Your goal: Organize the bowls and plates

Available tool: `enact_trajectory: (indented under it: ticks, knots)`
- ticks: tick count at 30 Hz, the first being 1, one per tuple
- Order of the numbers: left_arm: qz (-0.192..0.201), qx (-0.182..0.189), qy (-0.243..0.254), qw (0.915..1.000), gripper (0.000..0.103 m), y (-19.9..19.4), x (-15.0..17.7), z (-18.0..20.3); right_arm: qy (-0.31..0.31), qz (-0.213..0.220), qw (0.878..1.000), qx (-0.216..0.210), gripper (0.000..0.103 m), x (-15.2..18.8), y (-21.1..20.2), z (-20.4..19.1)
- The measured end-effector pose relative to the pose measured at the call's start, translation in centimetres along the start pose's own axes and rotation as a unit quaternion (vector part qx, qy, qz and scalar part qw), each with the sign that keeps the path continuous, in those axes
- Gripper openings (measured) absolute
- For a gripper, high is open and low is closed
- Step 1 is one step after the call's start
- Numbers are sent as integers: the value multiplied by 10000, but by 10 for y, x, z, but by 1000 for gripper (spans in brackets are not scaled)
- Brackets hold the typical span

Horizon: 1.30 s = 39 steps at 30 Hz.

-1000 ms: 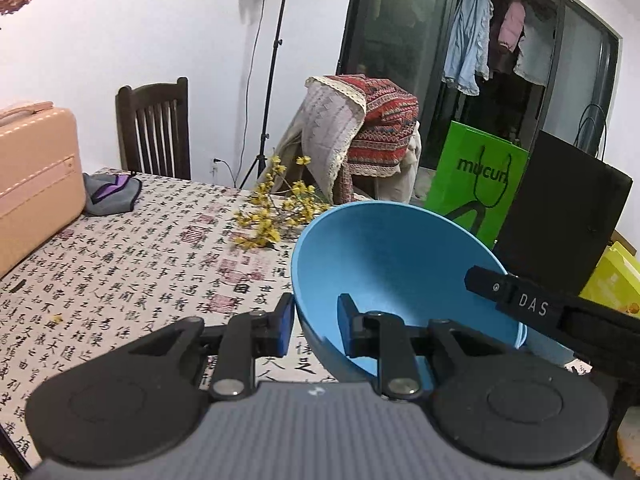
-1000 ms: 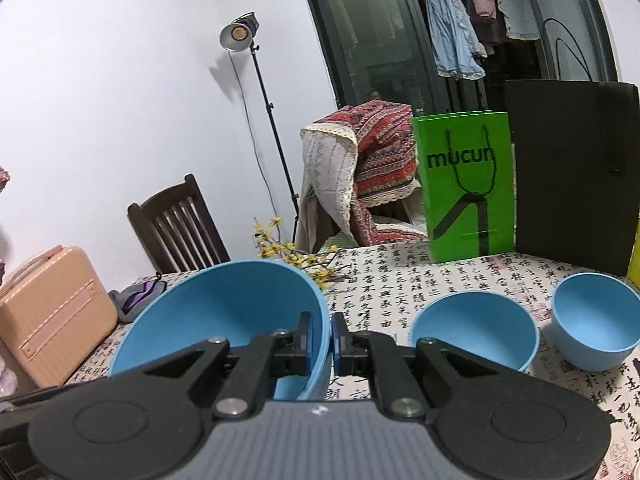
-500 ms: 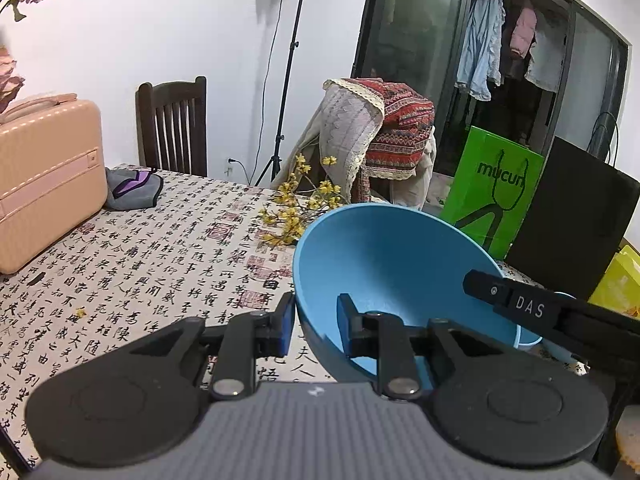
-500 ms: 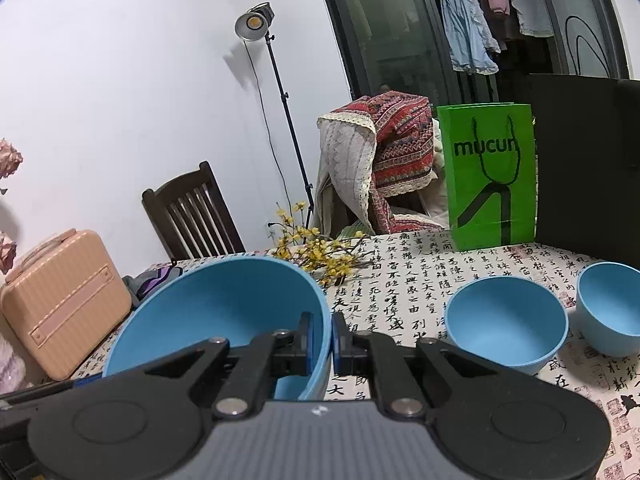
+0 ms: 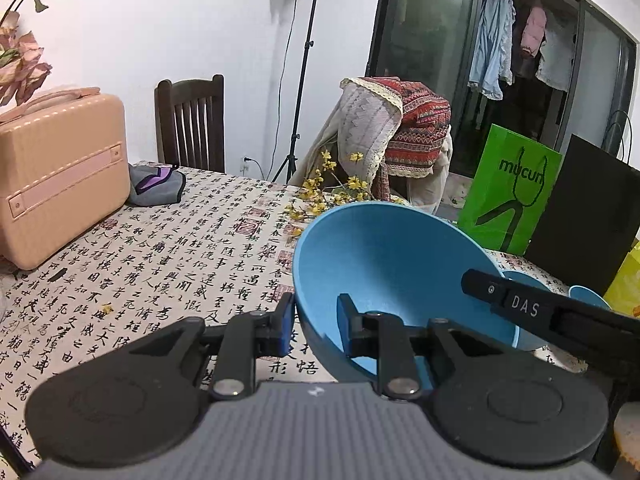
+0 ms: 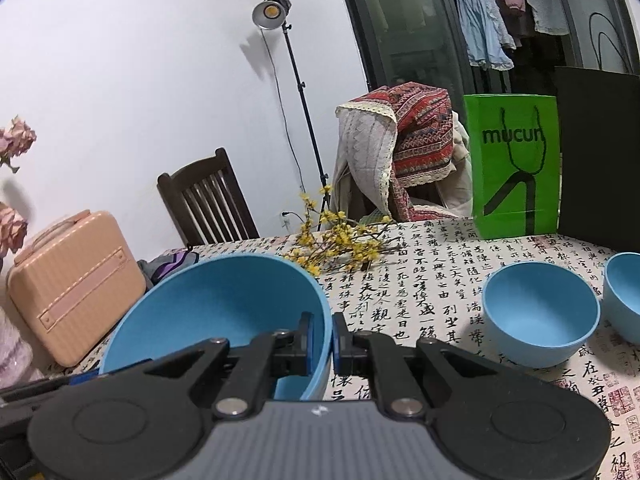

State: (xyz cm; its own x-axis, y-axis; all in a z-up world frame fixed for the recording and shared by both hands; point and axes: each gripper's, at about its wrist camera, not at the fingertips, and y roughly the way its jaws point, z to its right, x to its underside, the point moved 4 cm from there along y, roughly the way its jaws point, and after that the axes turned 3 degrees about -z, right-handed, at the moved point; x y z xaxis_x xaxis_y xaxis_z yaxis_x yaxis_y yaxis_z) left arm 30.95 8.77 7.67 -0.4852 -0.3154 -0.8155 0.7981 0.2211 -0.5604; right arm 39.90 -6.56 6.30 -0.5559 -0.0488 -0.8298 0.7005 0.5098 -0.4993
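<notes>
**Large bowl clamped on opposite rims; three bowls counted**

Left gripper: jaws closed on the wall of the big bowl, one pad outside, one inside. Right gripper: jaws nearly together, pinching the same bowl's opposite rim, again one pad on each side. The bowl is blue and tilted in the left view; whether its base touches the desk cannot be told, as both gripper bodies cover its underside.

Bowls counted: three. Besides the big bowl, a mid bowl and a small bowl stand upright on the desk to its right, near each other. The small bowl is cut off by the frame edge in the right view; in the left view both are mostly hidden behind the right gripper's arm.

Plates counted: zero in view.

Other items: one spray of yellow flowers lying behind the big bowl; one pink case at the left edge; one grey pouch beside it; one green bag and one black bag upright at the far edge, the black one cut off. Two chairs stand behind the desk, one draped in cloth.
</notes>
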Motion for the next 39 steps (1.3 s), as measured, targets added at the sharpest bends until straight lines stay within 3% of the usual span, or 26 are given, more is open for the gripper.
enact_trajectory:
  ticks: [39]
  knots:
    - [-97,-227,-438,9987,23,-20,29,-70,-162,-172,9990,-377,9,30,5,-60]
